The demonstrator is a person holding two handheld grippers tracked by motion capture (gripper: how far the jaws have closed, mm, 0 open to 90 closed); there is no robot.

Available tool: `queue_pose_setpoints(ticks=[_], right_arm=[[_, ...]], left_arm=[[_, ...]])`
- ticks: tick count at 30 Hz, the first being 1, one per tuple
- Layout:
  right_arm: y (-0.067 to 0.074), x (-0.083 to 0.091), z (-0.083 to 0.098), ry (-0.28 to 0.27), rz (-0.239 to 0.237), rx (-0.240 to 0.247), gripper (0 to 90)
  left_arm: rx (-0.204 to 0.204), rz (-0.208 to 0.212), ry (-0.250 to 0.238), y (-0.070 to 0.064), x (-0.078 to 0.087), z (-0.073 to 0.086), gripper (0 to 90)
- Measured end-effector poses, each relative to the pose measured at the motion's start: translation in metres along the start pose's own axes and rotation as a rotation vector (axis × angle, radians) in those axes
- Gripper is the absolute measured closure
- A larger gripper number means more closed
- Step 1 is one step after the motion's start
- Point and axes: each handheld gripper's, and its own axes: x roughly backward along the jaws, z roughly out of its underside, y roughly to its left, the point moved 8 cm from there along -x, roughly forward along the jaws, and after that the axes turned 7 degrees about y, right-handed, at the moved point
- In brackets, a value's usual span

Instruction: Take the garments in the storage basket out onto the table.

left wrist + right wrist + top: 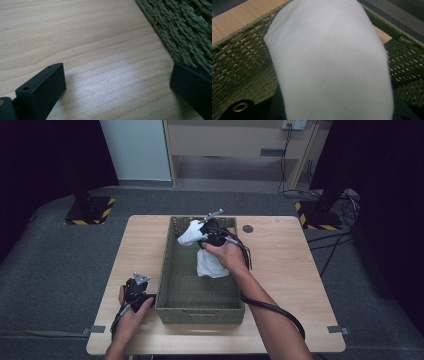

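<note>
white cloth lifted over the basket

the right gripper (204, 234) is clamped tight on a white cloth (207, 262), holding it up over the far half of the green woven basket (172, 285). from the high view the cloth bunches at the jaws and hangs down toward six o'clock, its lower end inside the basket. the right gripper view gives the close look: the cloth (329, 62) bulges up between the jaws and hides them, with basket wall (239, 62) behind at nine and three o'clock.

the left gripper (138, 289) rests on the wooden table (295, 270) at the basket's near left corner. its own view shows the jaws spread wide with bare table (95, 50) between them, and the basket's weave (185, 27) at two o'clock.
</note>
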Motion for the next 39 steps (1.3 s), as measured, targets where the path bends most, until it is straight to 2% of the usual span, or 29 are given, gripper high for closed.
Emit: queue_pose_setpoints(ticks=[5,17,29,32,39], right_arm=[[0.000,0.006,-0.001,-0.008,-0.008,-0.001,57.1],[-0.004,0.029,-0.006,-0.033,0.007,0.018,57.1],[-0.015,0.047,-0.004,-0.049,0.006,-0.006,57.0],[-0.011,0.051,-0.005,-0.063,-0.013,-0.014,57.0],[0.001,0.057,-0.006,-0.064,-0.019,0.034,56.8]], left_arm=[[0.000,0.000,0.000,0.000,0.000,0.000,0.0],[0.000,0.000,0.000,0.000,0.000,0.000,0.0],[0.000,0.000,0.001,0.000,0.000,0.000,0.0],[0.000,0.000,0.000,0.000,0.000,0.000,0.0],[0.000,0.000,0.000,0.000,0.000,0.000,0.0]])
